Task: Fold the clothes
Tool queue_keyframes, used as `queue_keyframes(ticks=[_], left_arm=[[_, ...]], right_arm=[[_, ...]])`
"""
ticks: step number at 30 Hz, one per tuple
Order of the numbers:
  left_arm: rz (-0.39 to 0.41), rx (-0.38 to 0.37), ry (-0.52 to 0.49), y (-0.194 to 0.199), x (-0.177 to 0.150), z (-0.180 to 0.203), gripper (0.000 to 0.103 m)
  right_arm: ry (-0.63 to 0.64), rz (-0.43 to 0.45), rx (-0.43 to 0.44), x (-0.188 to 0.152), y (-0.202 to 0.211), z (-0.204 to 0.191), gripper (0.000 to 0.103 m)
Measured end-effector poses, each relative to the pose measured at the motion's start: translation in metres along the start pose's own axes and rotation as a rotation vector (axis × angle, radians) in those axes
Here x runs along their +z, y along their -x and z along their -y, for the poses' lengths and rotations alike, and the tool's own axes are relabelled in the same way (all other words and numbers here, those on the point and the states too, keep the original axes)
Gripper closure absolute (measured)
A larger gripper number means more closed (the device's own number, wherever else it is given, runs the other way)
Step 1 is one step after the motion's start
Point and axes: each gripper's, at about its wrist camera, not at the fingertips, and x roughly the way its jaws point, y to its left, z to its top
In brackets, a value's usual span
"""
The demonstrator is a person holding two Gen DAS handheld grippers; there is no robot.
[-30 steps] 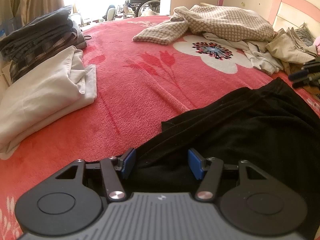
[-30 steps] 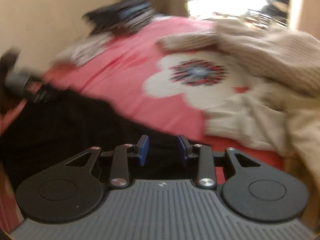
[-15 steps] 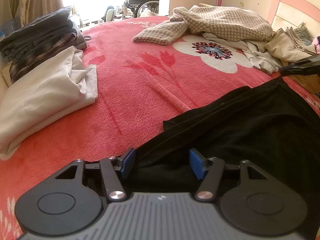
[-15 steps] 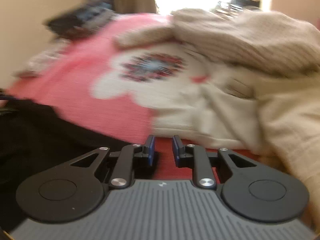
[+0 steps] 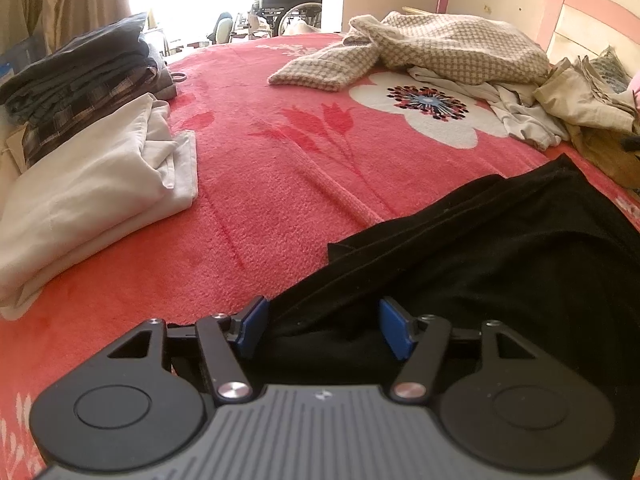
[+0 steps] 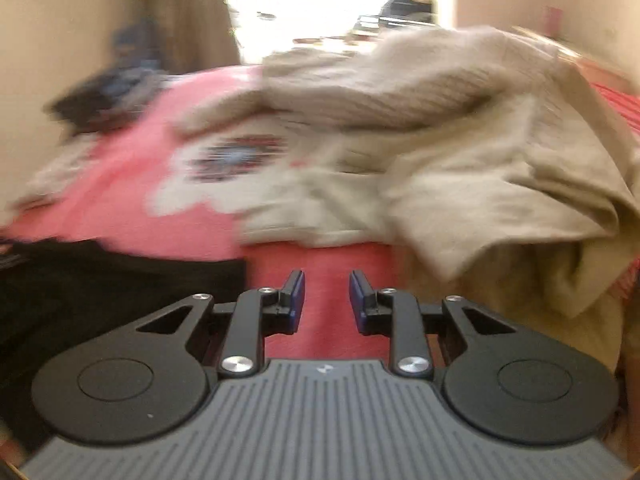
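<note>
Left gripper (image 5: 322, 330): grey ribbed housing, small white logo at centre of its front edge; two black round discs flanking; black link arms with silver screws; blue pads on fingertips (image 5: 252, 326). Right gripper (image 6: 326, 300): same build, grey ribbed body, black discs, silver screws, darker blue pads.

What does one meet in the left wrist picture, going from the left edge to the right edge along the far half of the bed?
Dark folded stack → white folded cloth → checked garment → white flower print → pale grey crumpled cloth → beige crumpled cloth.
</note>
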Motion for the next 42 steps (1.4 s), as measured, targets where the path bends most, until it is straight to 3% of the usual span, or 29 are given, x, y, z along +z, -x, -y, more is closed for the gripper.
queue_keyframes(ticks=[4,7,9,11,13,16,19,22,26,30,32,35,36,37,38,39,42], left_arm=[[0.004,-0.002,0.004,0.000,-0.001,-0.001,0.039],[0.010,0.000,0.009,0.000,-0.001,-0.001,0.039],[0.013,0.013,0.017,0.003,0.000,-0.002,0.039],[0.018,0.030,0.029,0.010,0.001,-0.003,0.039],[0.042,0.043,0.056,0.027,0.002,-0.009,0.039],[0.061,0.041,0.149,0.062,-0.004,-0.024,0.039],[0.010,-0.017,0.247,0.094,-0.023,-0.035,0.039],[-0.123,-0.142,0.296,0.115,-0.053,-0.036,0.039],[-0.299,-0.248,0.267,0.122,-0.091,-0.020,0.039],[-0.368,-0.309,0.223,0.119,-0.114,-0.002,0.042],[-0.373,-0.335,0.228,0.117,-0.119,0.003,0.046],[-0.373,-0.341,0.213,0.115,-0.124,0.009,0.063],[-0.374,-0.341,0.206,0.114,-0.126,0.011,0.077],[-0.371,-0.340,0.199,0.115,-0.127,0.012,0.092],[-0.364,-0.336,0.190,0.117,-0.127,0.011,0.095],[-0.355,-0.335,0.182,0.121,-0.127,0.010,0.096],[-0.321,-0.347,0.157,0.141,-0.119,-0.001,0.097]], right_arm=[[0.126,-0.148,0.320,-0.025,0.029,-0.049,0.079],[0.158,-0.347,0.411,-0.066,0.019,-0.068,0.079],[0.177,-0.422,0.294,-0.095,0.009,-0.064,0.081],[-0.011,-0.356,0.296,-0.103,0.014,-0.038,0.081],[-0.167,-0.298,0.218,-0.100,0.024,-0.020,0.082],[-0.217,-0.225,0.122,-0.097,0.039,-0.011,0.078],[-0.301,-0.219,0.145,-0.092,0.039,-0.002,0.077],[-0.366,-0.232,0.200,-0.096,0.045,-0.007,0.073],[-0.387,-0.304,0.252,-0.100,0.042,-0.020,0.063],[-0.381,-0.381,0.262,-0.112,0.037,-0.033,0.061],[-0.382,-0.389,0.272,-0.117,0.040,-0.039,0.061],[-0.376,-0.393,0.275,-0.124,0.042,-0.046,0.062],[-0.370,-0.394,0.273,-0.126,0.042,-0.049,0.063],[-0.353,-0.396,0.269,-0.127,0.042,-0.051,0.071],[-0.332,-0.399,0.264,-0.128,0.042,-0.054,0.079],[-0.293,-0.406,0.258,-0.128,0.042,-0.058,0.096],[-0.207,-0.390,0.268,-0.119,0.049,-0.064,0.098]])
